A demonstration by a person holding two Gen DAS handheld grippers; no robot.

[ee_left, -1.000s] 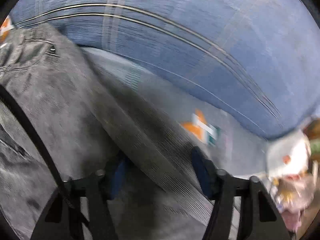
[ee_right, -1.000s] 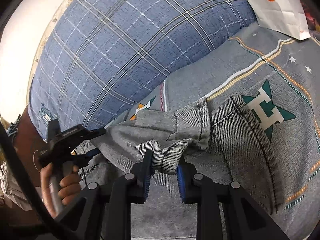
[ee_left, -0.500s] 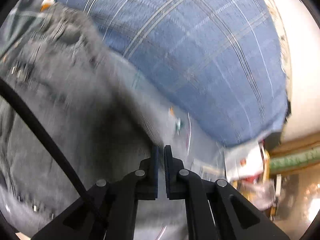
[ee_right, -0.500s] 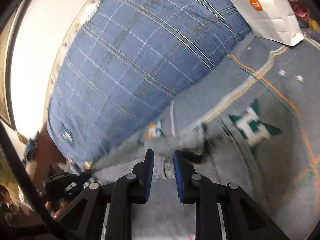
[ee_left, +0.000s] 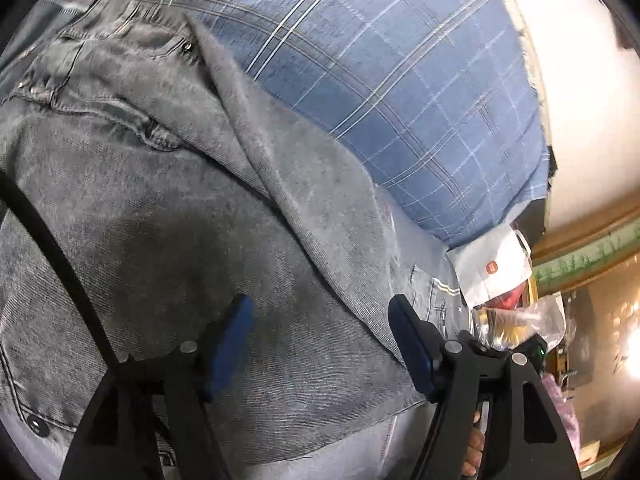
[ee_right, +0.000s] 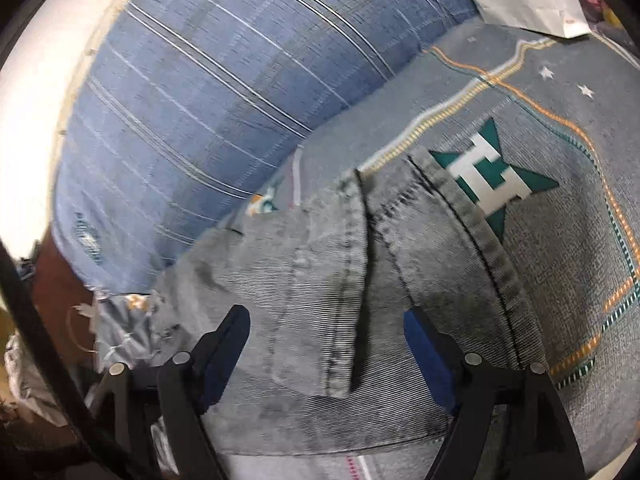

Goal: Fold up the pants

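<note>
Grey pants (ee_left: pixel 168 208) lie folded on the bed sheet (ee_right: pixel 560 208), beside a blue plaid pillow (ee_left: pixel 400 88). Left gripper (ee_left: pixel 320 344) and right gripper (ee_right: pixel 328 344) hover over them, fingers spread apart, apparently holding nothing.

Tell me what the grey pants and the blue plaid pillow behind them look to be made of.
Grey pants: washed denim by the look, with diagonal twill ribbing, faded patches, doubled seam stitching and a metal rivet. Blue plaid pillow: a matte woven cover, probably cotton, with lines running through the weave; the fibre itself cannot be told.
</note>
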